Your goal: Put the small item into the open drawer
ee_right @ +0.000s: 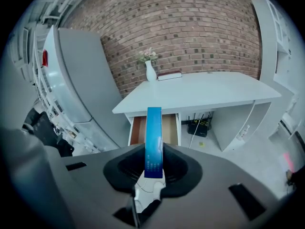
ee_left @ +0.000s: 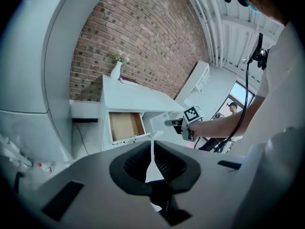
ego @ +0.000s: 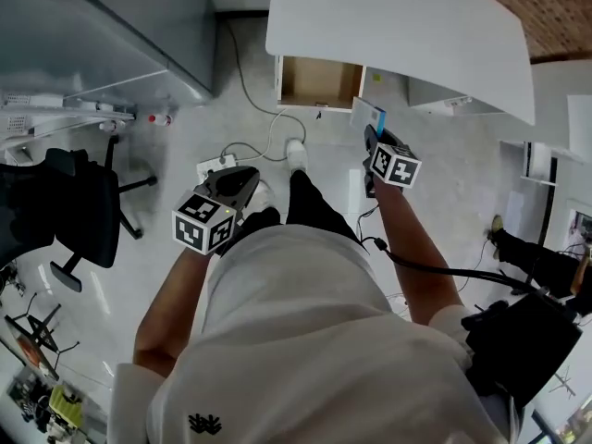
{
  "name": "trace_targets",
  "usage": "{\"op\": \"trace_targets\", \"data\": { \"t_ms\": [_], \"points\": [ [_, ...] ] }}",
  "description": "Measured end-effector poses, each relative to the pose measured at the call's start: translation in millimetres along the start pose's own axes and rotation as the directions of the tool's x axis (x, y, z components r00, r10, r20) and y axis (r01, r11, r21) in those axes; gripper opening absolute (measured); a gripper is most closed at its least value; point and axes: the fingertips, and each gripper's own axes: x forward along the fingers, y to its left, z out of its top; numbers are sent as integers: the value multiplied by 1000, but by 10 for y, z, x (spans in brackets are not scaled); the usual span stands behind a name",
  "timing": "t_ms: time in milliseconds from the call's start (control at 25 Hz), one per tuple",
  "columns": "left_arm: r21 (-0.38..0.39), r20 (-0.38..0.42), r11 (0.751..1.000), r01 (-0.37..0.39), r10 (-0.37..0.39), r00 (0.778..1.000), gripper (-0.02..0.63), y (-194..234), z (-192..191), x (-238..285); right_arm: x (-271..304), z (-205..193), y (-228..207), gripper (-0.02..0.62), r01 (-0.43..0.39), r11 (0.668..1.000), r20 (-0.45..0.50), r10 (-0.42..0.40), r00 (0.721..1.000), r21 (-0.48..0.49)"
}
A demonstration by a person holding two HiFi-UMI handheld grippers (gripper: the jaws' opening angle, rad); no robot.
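Right gripper [ee_right: 153, 152] is clamped on a thin blue box [ee_right: 153, 140], held edge-on and upright, pads pressing both broad faces. The box's far end projects past the jaw tips. In the head view the box [ego: 368, 115] hangs in the air just short of the drawer's front right corner, apart from it. The drawer [ego: 319, 80] stands pulled out beyond the front edge of the white desk [ego: 398, 26]; its wooden bottom is bare where visible and its top is unobstructed. In the right gripper view the box lines up with the drawer mouth, with brown interior showing on either side of it. Left gripper [ee_left: 151, 151] is closed with only a thin slit between the jaws and nothing in them; it is held low by the person's left hip, well apart from the drawer. The floor between the shoe [ego: 296, 154] and the drawer is open. A power strip [ego: 215, 165] and cable [ego: 268, 141] lie to the left of the shoe. A chair [ego: 83, 215] stands far left, well clear.
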Motion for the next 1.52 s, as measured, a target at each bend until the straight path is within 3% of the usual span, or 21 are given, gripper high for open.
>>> {"op": "trace_targets", "data": {
  "t_ms": [320,720,1520],
  "points": [
    [-33,-56,999,-43,41,998,37,175,369,438,923,214,-439,106,50,999,-35,-50,998,5],
    [-46,-121,998,-54,48,992,37,401,682,942,1825,30,-797,107,109,991,-115,-101,988,73],
    [-110,-162,991,-74,56,985,37,645,763,1297,2573,-193,-1056,115,178,984,-227,-171,959,7]
  ]
}}
